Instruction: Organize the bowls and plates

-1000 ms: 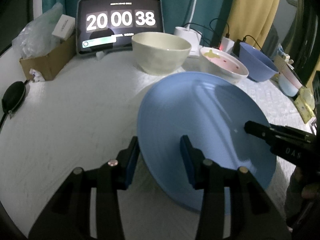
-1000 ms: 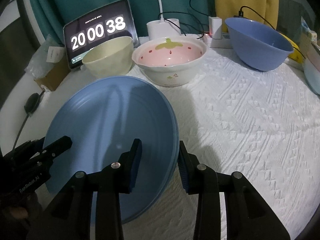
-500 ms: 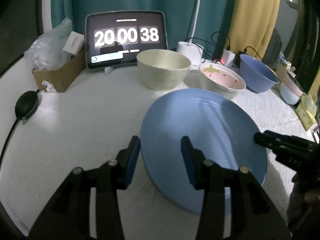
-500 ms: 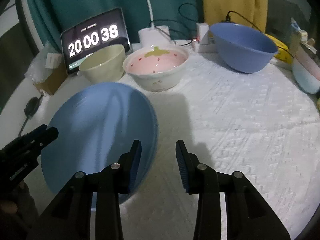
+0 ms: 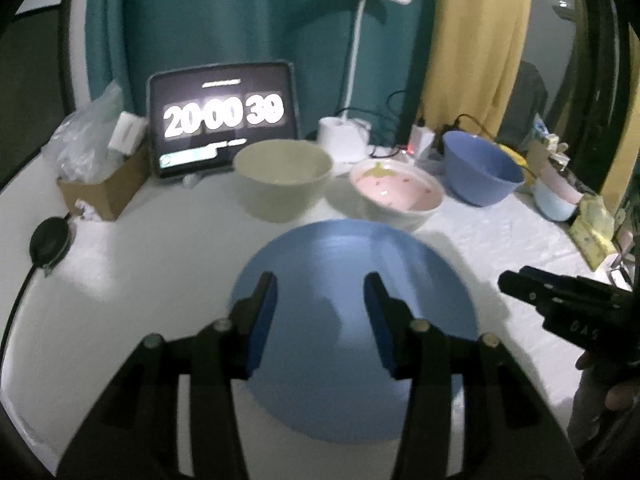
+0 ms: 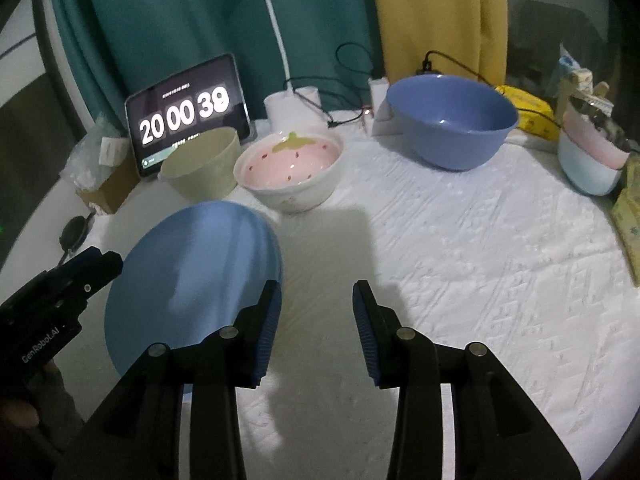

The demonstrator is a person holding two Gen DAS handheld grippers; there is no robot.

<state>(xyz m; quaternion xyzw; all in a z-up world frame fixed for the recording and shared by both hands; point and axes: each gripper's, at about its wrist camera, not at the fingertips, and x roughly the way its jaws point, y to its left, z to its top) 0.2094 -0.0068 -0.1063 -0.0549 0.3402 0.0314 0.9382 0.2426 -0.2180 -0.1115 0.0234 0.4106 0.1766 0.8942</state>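
The blue plate (image 5: 356, 320) lies flat on the white tablecloth (image 6: 480, 260), in front of the cream bowl (image 5: 283, 184) and strawberry bowl (image 6: 289, 174). The left gripper (image 5: 320, 320) hovers over the plate, jaws parted and empty. The right gripper (image 6: 316, 336), likewise released, holds nothing, just beside the plate's edge.

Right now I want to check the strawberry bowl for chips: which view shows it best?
The right wrist view: the strawberry bowl sits near centre, with its pink inside, full rim and white outer wall sharp. The left wrist view shows it smaller and blurred, its near wall partly behind the blue plate.
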